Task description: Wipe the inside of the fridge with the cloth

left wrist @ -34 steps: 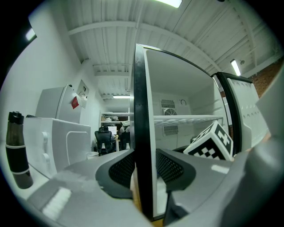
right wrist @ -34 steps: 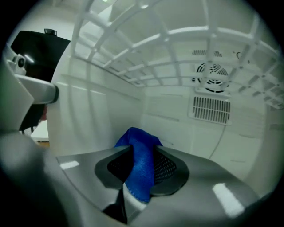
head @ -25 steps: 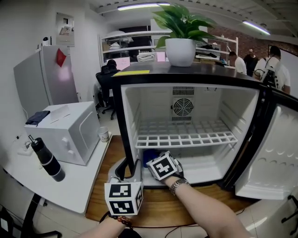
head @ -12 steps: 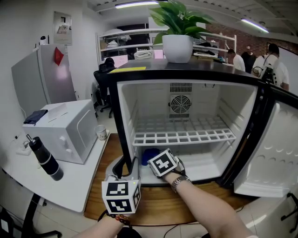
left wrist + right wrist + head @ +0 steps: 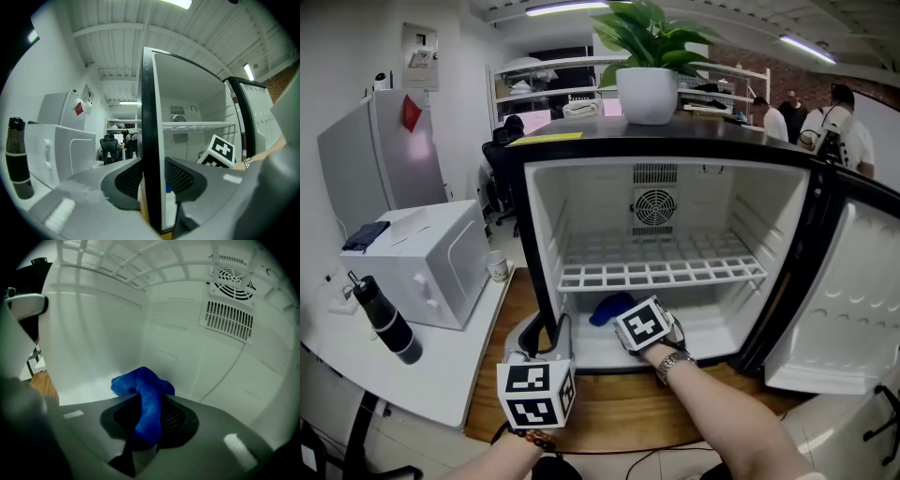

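Cloth (image 5: 143, 380) — between the right tongs (image 5: 150, 417)

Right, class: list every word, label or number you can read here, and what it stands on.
None can be quoted: nothing reads clearly.
White wall notice: print too small to read.
Yellow strip on the black fridge's top: blurred, unreadable.
Black-and-white marker cubes: square patterns only, no letters.
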